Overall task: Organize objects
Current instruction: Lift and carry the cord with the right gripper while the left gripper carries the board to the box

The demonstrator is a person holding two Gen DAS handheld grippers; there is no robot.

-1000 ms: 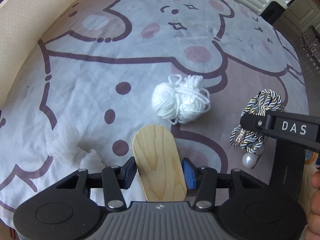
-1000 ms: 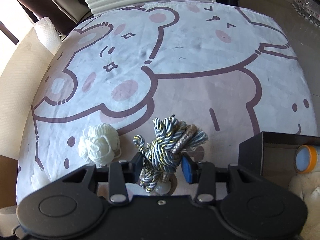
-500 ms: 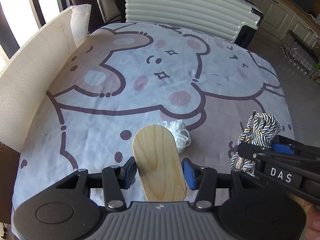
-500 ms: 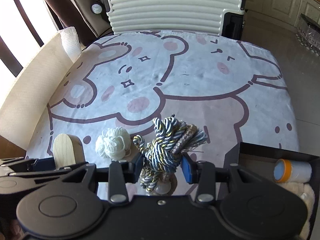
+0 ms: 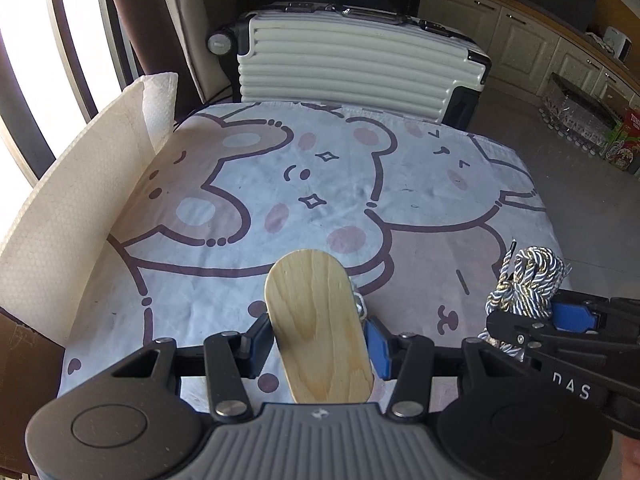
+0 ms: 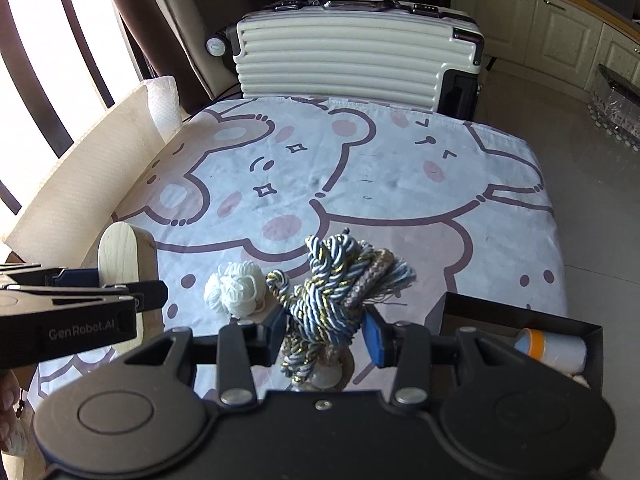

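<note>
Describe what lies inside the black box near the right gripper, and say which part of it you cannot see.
Inside the black box lies a roll of tape with an orange end, resting on something pale and fluffy. The right gripper covers the box's near part.

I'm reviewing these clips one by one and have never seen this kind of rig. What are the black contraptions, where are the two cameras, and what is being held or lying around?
No robot here: a person holds two hand-operated clamps, each carrying a wide-angle camera that looks along its fingers. The left camera shows the left gripper shut on a rounded wooden piece. The right camera shows the right gripper shut on a bundle of twisted blue, white and gold cord. Each clamp also shows at the edge of the other's picture. A ball of white yarn lies on the cartoon-print cloth. At right, a dark box holds a tape roll. A white suitcase stands behind.
</note>
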